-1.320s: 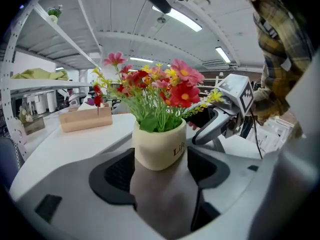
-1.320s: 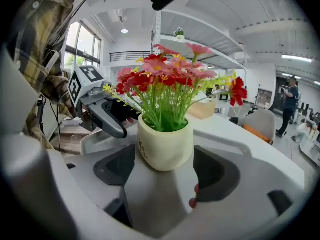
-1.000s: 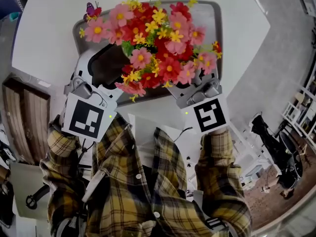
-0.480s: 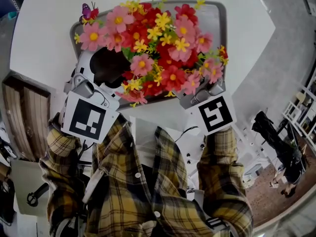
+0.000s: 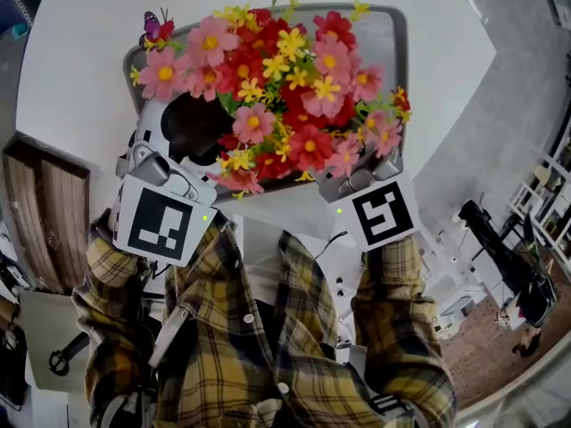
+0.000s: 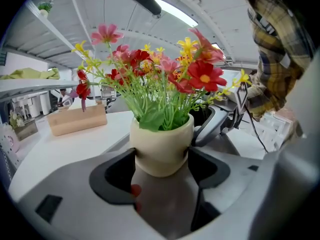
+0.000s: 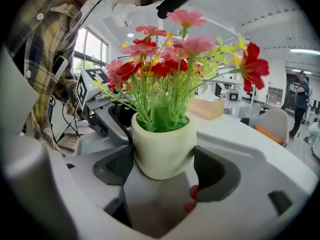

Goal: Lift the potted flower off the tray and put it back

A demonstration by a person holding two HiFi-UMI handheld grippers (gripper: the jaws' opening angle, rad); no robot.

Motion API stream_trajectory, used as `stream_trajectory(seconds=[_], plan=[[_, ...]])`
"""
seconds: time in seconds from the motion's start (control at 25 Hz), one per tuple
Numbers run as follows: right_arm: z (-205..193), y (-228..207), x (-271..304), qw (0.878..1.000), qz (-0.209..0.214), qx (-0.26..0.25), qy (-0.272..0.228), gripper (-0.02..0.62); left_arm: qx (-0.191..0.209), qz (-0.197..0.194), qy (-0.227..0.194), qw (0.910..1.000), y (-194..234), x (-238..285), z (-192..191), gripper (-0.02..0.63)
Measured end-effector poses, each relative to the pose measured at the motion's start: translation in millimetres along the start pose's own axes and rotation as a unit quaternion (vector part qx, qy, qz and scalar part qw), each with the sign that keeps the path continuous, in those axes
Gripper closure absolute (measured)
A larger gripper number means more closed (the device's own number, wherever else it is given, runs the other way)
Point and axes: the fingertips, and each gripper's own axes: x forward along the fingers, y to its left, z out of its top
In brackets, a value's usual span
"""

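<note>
**Left gripper view:** The left gripper has its jaws parted just to the width of the cream pot. Both dark pads press on the sides of the pot, which holds the potted flower. The pot sits low over the grey tray, and I cannot tell whether its base touches the tray. A wooden box lies beyond the tray.

**Right gripper view:** The right gripper clamps the same pot from the opposite side. Its jaws are equally narrow, with the pads tight on the pot's walls above the tray.

**Head view:** The blooms cover the tray's middle and near edge. Both grippers reach in from the tray's near side, one at each flank of the bouquet. The tray rests on a white table.
</note>
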Motion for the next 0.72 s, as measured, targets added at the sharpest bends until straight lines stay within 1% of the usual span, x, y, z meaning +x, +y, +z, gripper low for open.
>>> stream_trajectory(seconds=[0.16,0.28,0.4,0.56,0.72], plan=[[-3,0,2,1.000,-0.007,-0.013,0.013,0.238,0.008,0.002,0.009,0.9999,2,1,-3,0.282],[-3,0,2,1.000,-0.011,-0.016,0.015,0.238,0.010,0.001,0.007,0.9999,3,1,-1,0.282],[6,1,-7,1.000,-0.015,-0.011,0.006,0.238,0.006,-0.002,0.002,1.0000,0,-4,9,0.282],[21,-2,-22,1.000,-0.023,-0.014,-0.003,0.238,0.016,0.001,-0.008,0.9998,-5,-11,29,0.282],[12,0,-8,1.000,-0.025,-0.018,-0.002,0.238,0.014,0.003,-0.015,0.9998,2,-8,14,0.282]])
